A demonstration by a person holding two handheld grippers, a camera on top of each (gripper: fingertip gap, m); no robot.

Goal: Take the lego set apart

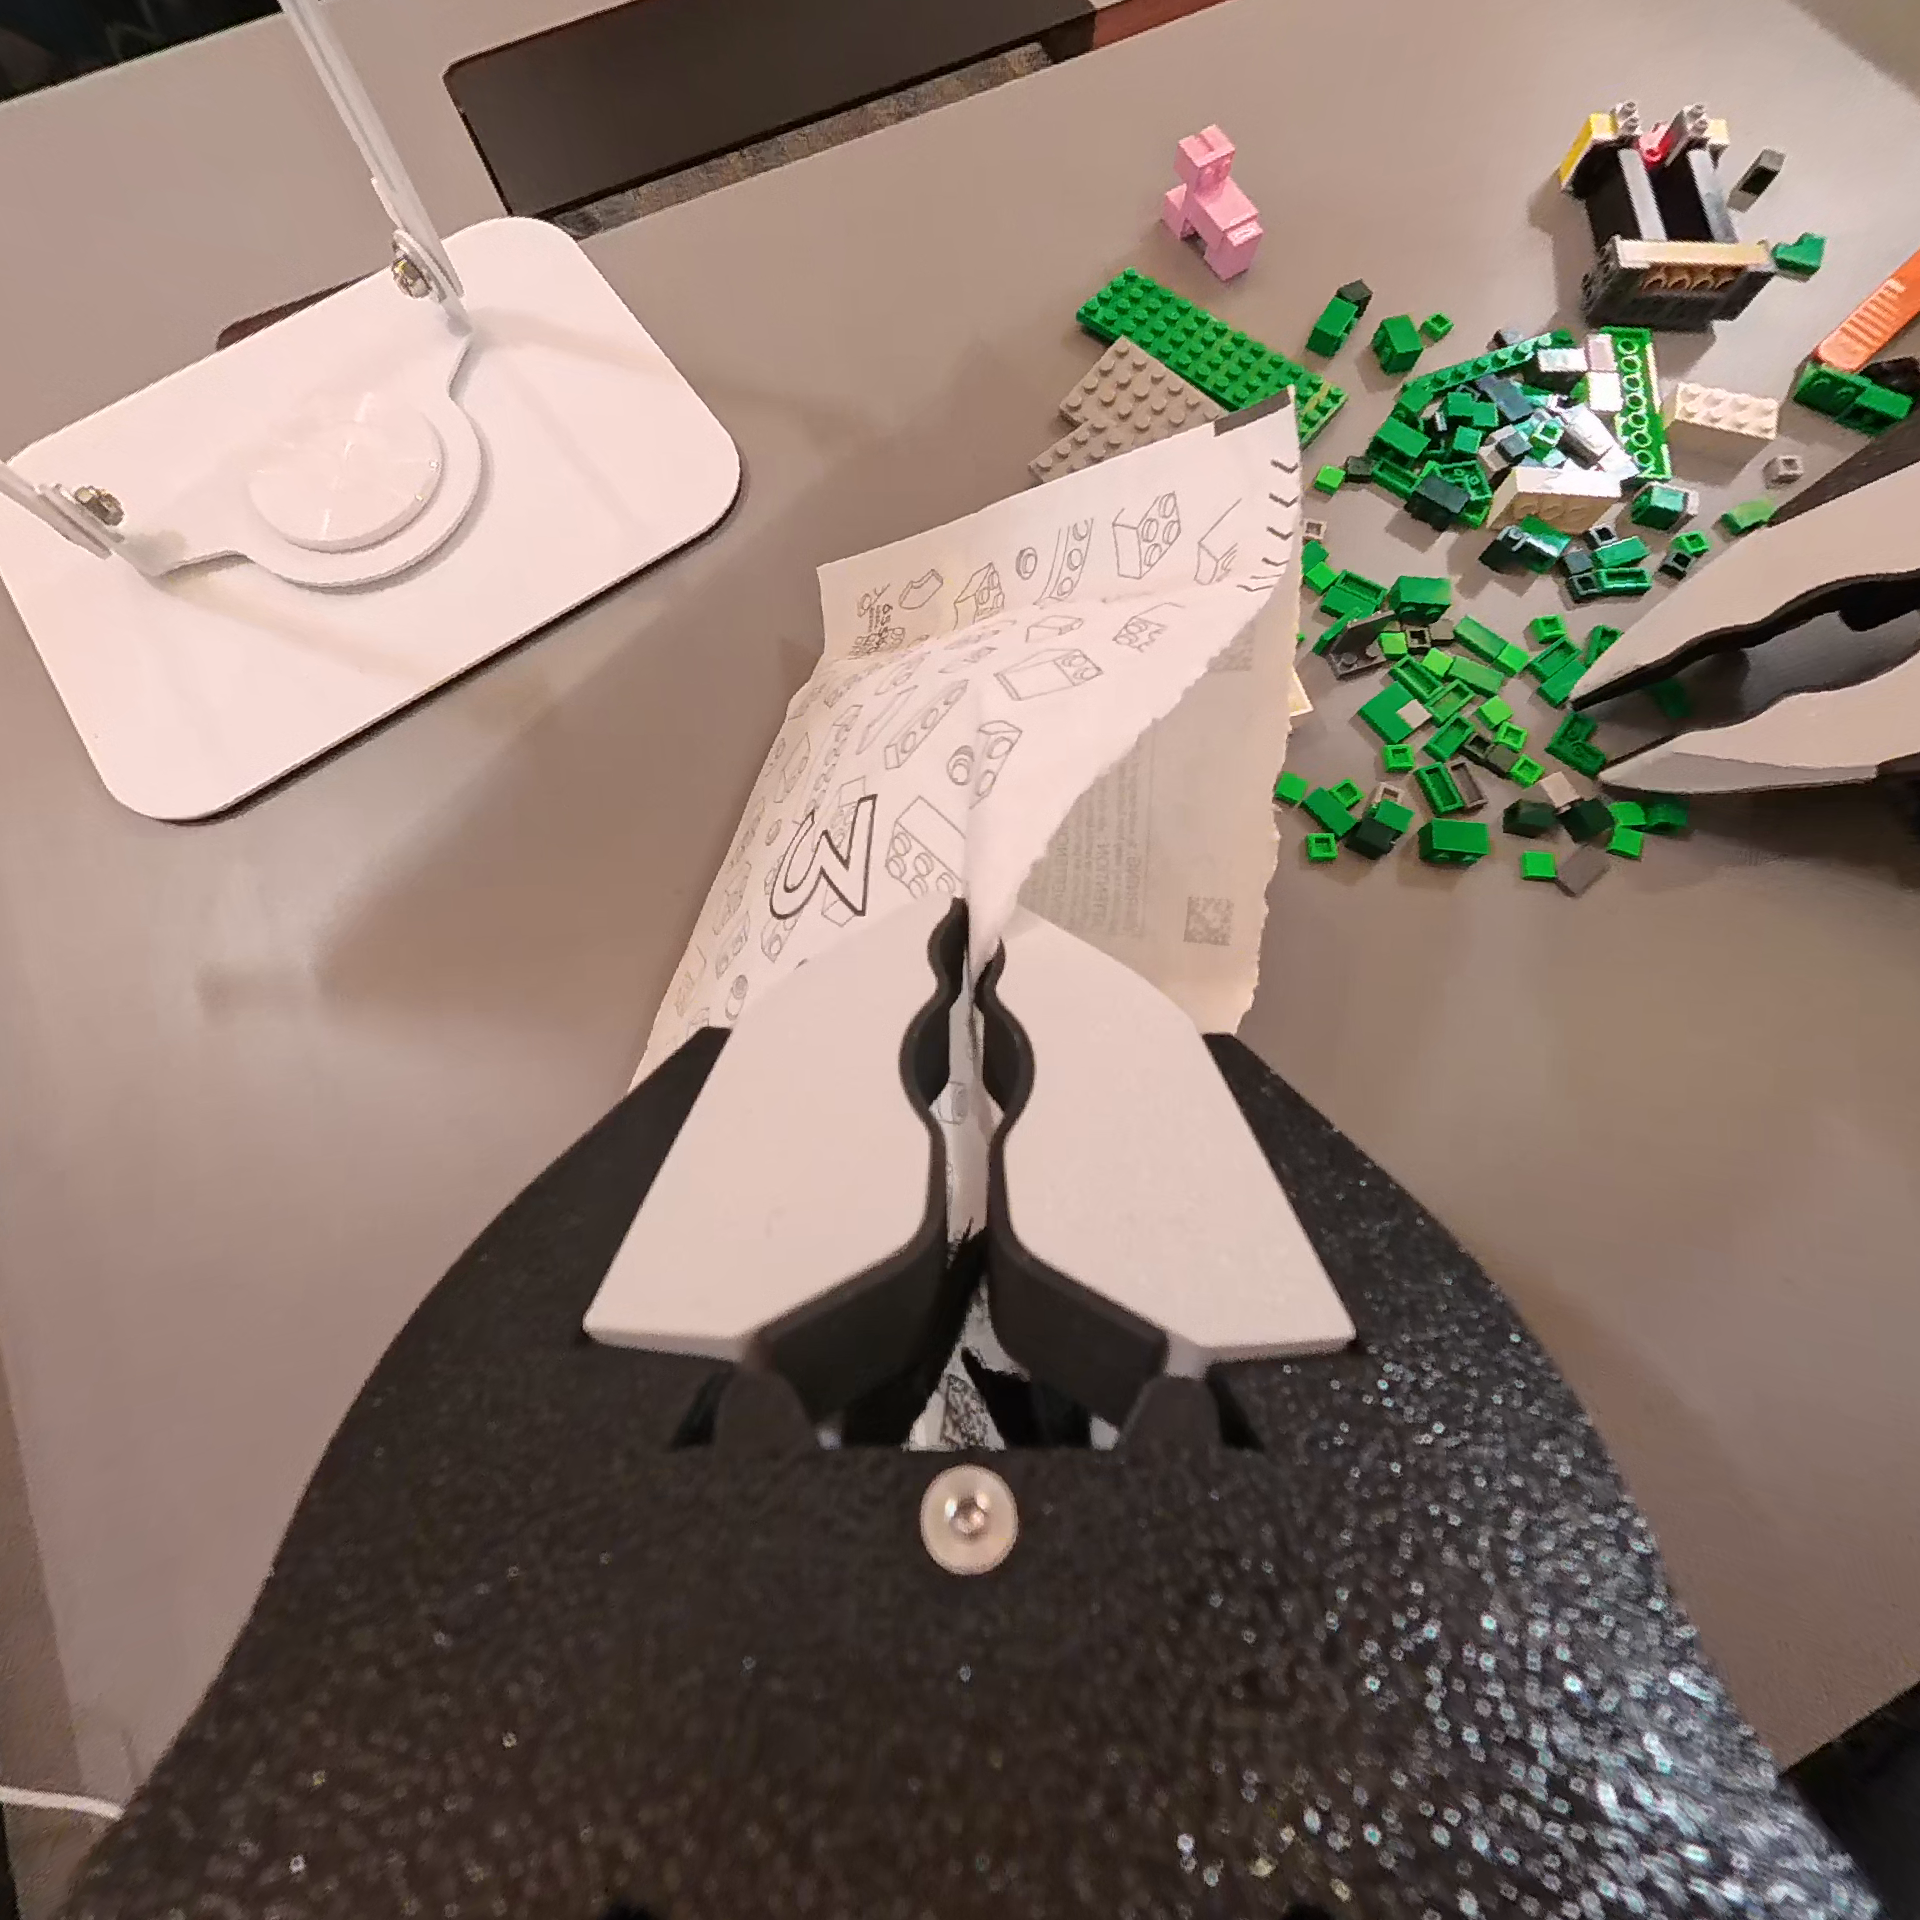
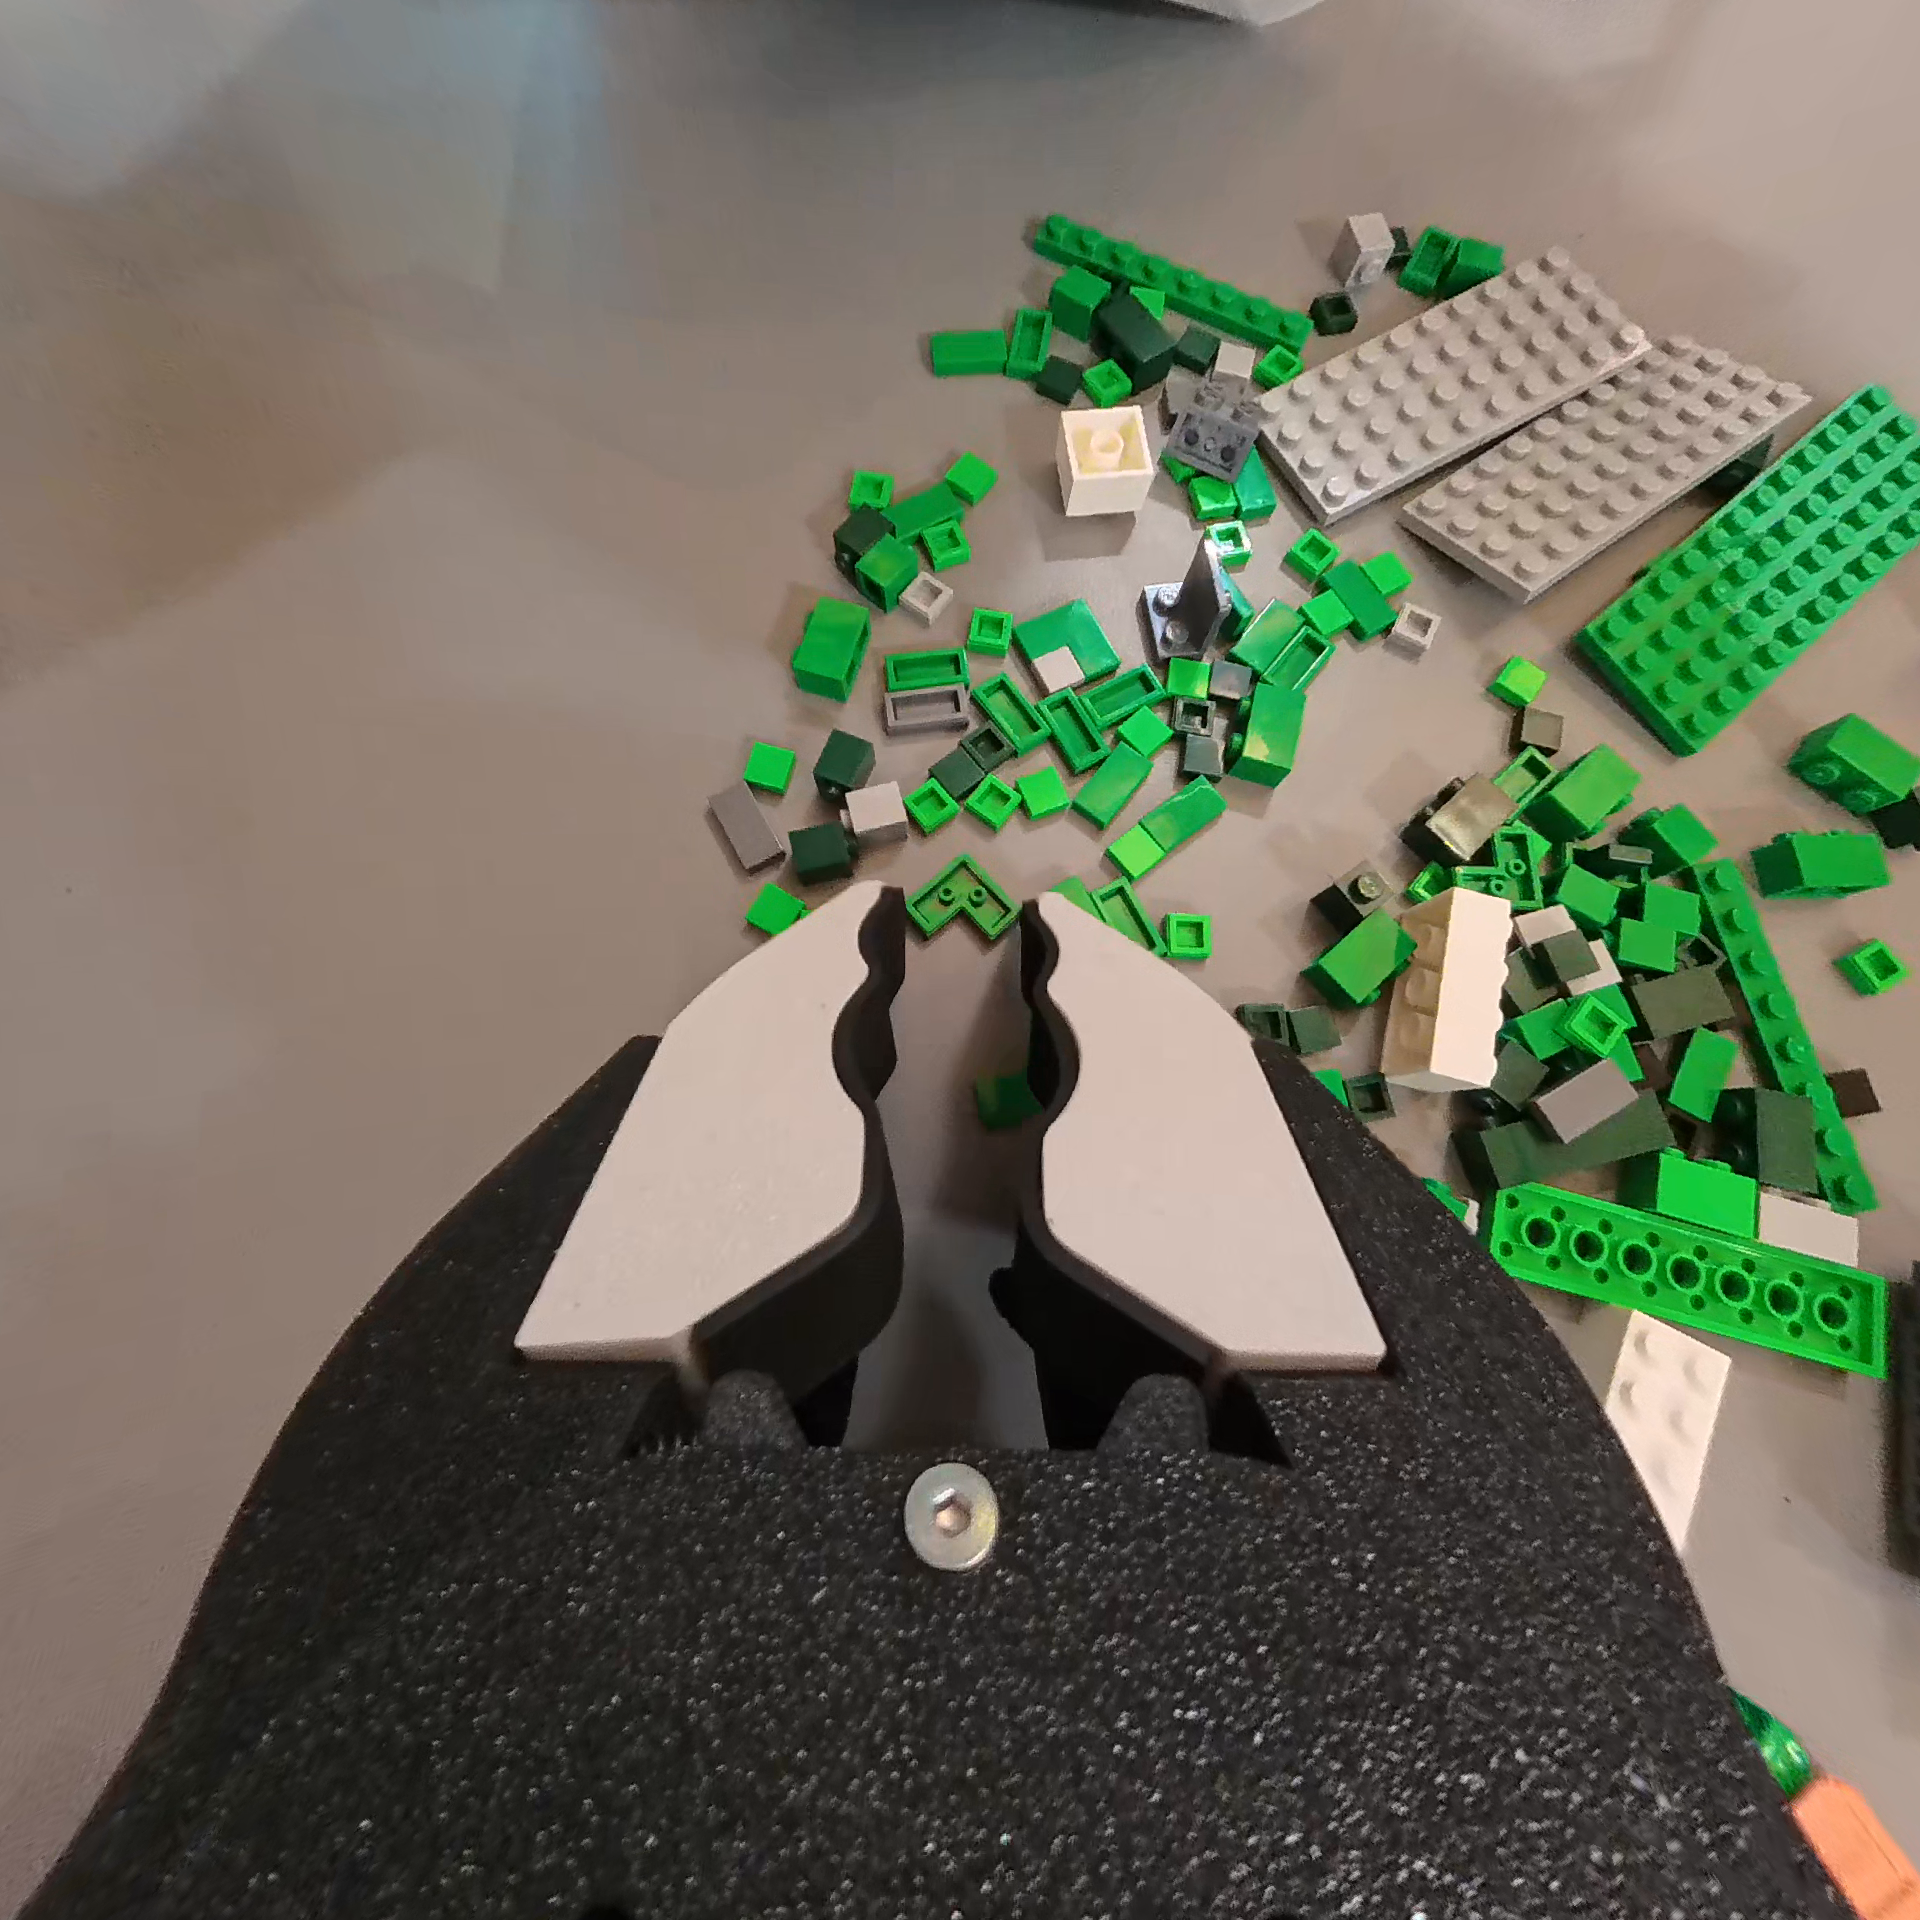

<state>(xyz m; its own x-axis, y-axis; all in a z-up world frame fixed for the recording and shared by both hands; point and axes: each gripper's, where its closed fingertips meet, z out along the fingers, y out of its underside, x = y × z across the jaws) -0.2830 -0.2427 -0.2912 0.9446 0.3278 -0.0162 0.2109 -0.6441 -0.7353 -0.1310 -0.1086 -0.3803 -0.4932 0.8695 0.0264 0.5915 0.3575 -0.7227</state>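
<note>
Two grippers work around a scatter of loose green bricks [image 2: 1049,717] on the grey table [image 1: 364,987]. Left of that scatter, the left gripper [image 1: 968,920] is clamped on a printed paper bag [image 1: 966,717]. Over the scatter's near edge, the right gripper [image 2: 961,914] hangs narrowly parted, holding nothing. Beyond the scatter stands a black partial build [image 1: 1662,223].
</note>
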